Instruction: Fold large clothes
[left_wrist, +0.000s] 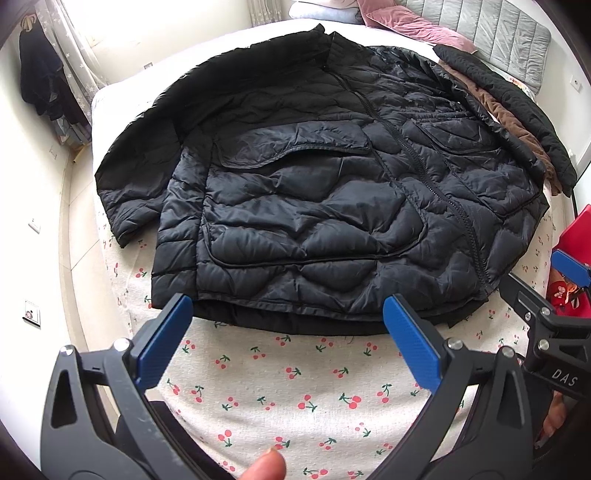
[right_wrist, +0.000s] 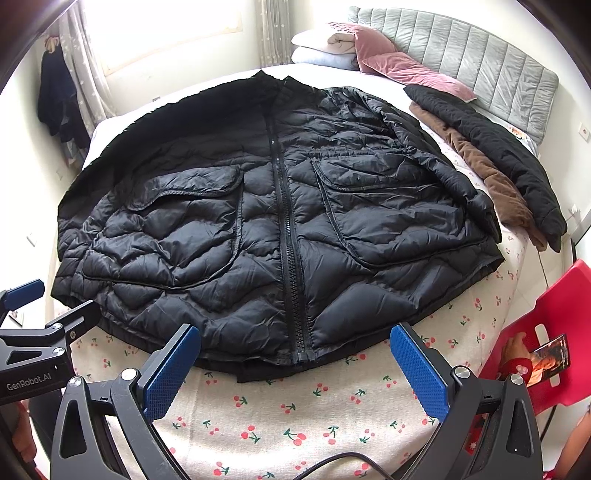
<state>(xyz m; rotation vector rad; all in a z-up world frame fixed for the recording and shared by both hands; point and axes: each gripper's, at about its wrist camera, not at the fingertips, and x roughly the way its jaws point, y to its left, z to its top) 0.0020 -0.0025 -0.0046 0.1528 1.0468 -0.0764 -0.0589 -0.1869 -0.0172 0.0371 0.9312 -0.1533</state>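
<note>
— How's the light on my feeds?

— Bright daylight from the window (right_wrist: 166, 33) far ahead and left of my grippers; it's blown out white. The black jacket (right_wrist: 280, 221) shows soft sheen, its far collar side lost in shadow.

— Sharpness?

— Crisp in the centre. Heavy fisheye bending at the edges, dark vignette in the corners.
</note>
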